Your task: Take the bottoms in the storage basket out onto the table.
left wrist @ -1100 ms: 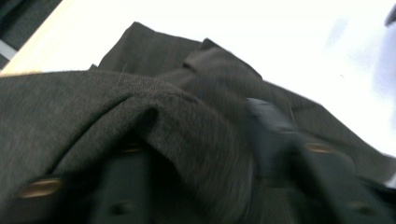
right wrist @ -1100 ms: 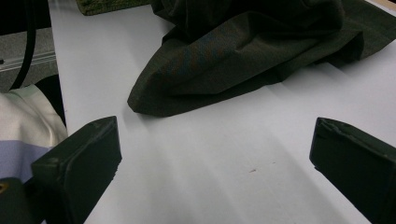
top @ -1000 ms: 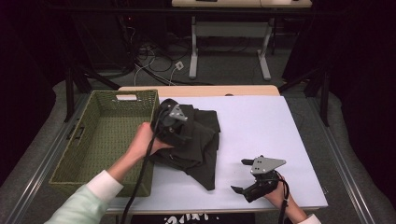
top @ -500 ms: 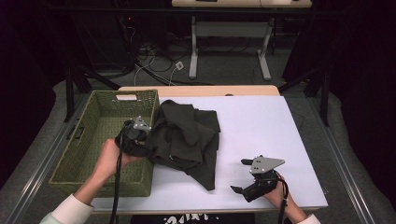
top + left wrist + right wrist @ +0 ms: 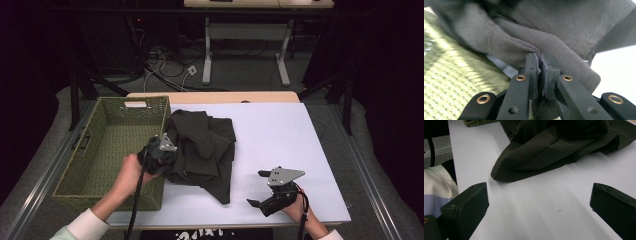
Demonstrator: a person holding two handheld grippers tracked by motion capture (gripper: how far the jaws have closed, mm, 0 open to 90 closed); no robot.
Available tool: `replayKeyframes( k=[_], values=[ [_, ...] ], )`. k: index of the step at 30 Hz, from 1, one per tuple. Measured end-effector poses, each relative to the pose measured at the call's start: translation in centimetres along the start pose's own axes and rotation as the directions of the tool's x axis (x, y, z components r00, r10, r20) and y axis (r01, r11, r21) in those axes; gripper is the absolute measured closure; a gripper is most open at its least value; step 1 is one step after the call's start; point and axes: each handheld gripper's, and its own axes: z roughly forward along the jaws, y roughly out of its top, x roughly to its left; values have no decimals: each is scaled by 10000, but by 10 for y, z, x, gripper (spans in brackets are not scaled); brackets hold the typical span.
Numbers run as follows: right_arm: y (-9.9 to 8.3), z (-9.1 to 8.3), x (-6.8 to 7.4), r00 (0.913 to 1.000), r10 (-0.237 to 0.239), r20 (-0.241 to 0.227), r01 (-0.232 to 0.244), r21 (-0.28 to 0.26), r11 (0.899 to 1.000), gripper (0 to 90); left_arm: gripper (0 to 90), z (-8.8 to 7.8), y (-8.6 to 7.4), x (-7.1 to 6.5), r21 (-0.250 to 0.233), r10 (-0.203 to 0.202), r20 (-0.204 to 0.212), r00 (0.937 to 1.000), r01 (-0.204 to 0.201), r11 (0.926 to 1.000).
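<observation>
A crumpled dark grey-green cloth (image 5: 205, 145) lies on the white table cover beside a green woven basket (image 5: 115, 150). My left gripper (image 5: 162, 150) sits at the cloth's left edge, over the basket's right rim. Its jaws have just been closing and now pinch a fold of the cloth (image 5: 564, 30) between the pads (image 5: 532, 65). My right gripper (image 5: 257, 188) rests near the table's front right with its jaws wide open and nothing between them. In the right gripper view (image 5: 541, 202) the cloth's near corner (image 5: 559, 147) lies a short way ahead of it.
The basket (image 5: 449, 82) takes up the table's left side and holds nothing I can see. The white cover (image 5: 280, 135) stretches right of the cloth. Behind the table there are desk legs and cables on the floor. A pale sleeve (image 5: 436, 187) shows at the left of the right gripper view.
The left gripper moved left and down from the top of the cloth to its left edge by the basket rim, and its jaws closed on the fabric. The right gripper stayed put.
</observation>
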Motion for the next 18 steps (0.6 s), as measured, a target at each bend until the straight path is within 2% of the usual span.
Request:
replayKeyframes(
  k=[2, 5, 8, 9, 10, 13, 18],
  values=[
    [0, 0, 0, 10000, -9, -2, 9, -13, 10000, 17, 680, 0, -1, 0, -25, 71, 173, 9998, -71, 10000],
    [-1, 0, -1, 10000, 3, -26, -3, 3, 10000, 17, 424, -13, -6, 4, -514, -108, 215, 9997, 119, 9986],
    [0, -1, -1, 10000, 8, -30, -7, 19, 10000, 17, 286, -30, -16, 6, -1080, -232, 248, 9994, 257, 9938],
    [0, -1, -1, 10000, 19, -17, -19, 9, 10000, 17, 211, -36, -19, 6, -1133, -265, 139, 9996, 279, 9932],
    [0, -1, -1, 10000, 41, -8, -41, 17, 10000, 17, 168, -41, -22, 6, -1244, -288, 136, 9995, 302, 9918],
    [1, -1, -1, 10000, 25, 22, -25, 28, 10000, 17, 135, -54, -33, 7, -1580, -455, 119, 9989, 468, 9863],
    [2, -2, -1, 10000, 17, 29, -17, 13, 10000, 16, 58, -64, -52, 10, -1745, -778, 33, 9970, 772, 9816]
  ],
)
